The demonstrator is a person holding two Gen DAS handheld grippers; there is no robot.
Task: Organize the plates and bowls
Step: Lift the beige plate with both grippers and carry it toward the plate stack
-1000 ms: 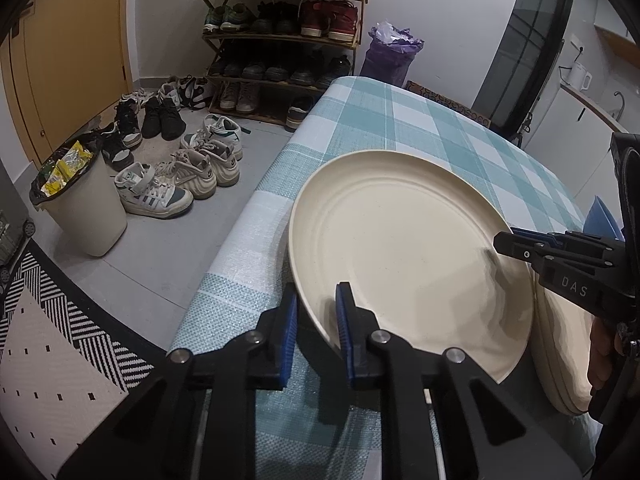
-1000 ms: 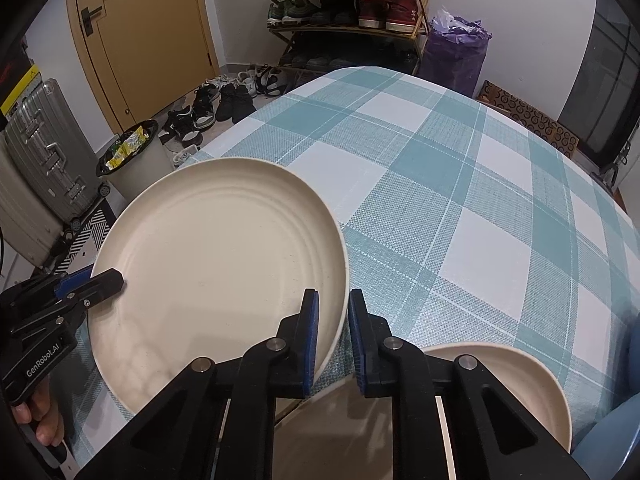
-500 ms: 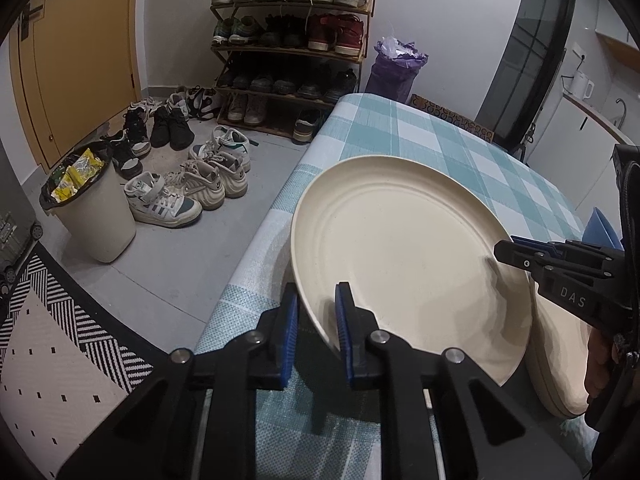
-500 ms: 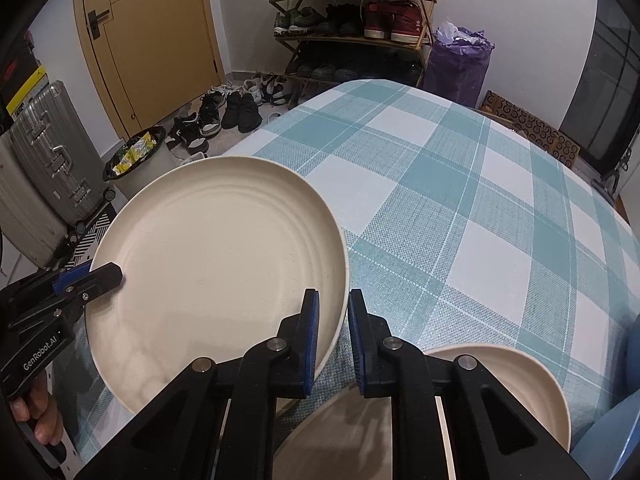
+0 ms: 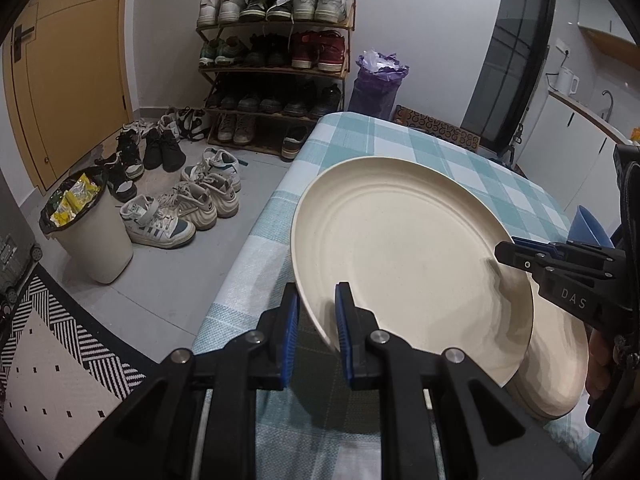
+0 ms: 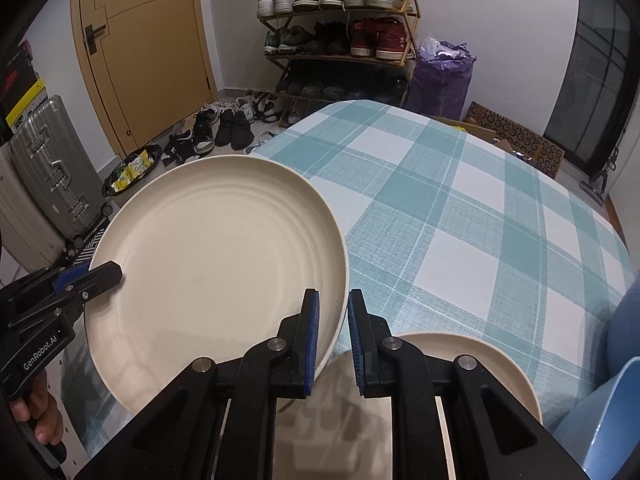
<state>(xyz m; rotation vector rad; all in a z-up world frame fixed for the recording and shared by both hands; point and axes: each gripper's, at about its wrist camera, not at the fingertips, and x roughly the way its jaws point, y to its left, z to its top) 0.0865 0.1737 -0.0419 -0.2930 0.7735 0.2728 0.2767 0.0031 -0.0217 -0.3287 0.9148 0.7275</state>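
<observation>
A large cream plate (image 5: 408, 252) is held in the air above the checked tablecloth (image 5: 400, 144), tilted. My left gripper (image 5: 316, 320) is shut on its near rim. My right gripper (image 6: 333, 328) is shut on the opposite rim of the same plate (image 6: 216, 256). The right gripper's fingers (image 5: 520, 256) show at the plate's right edge in the left wrist view, and the left gripper's fingers (image 6: 100, 276) at its left edge in the right wrist view. A stack of cream plates (image 5: 560, 368) lies on the table under the held plate's right side; it also shows in the right wrist view (image 6: 480, 364).
A blue bowl (image 5: 588, 224) sits at the table's right. A blue chair (image 6: 616, 400) stands at the near right. Left of the table on the floor are a bin (image 5: 92, 236), several shoes (image 5: 184, 208), a shoe rack (image 5: 276, 52) and a suitcase (image 6: 52, 168).
Both grippers have lifted the held plate higher above the table; the table looks farther below. Both grips are unchanged.
</observation>
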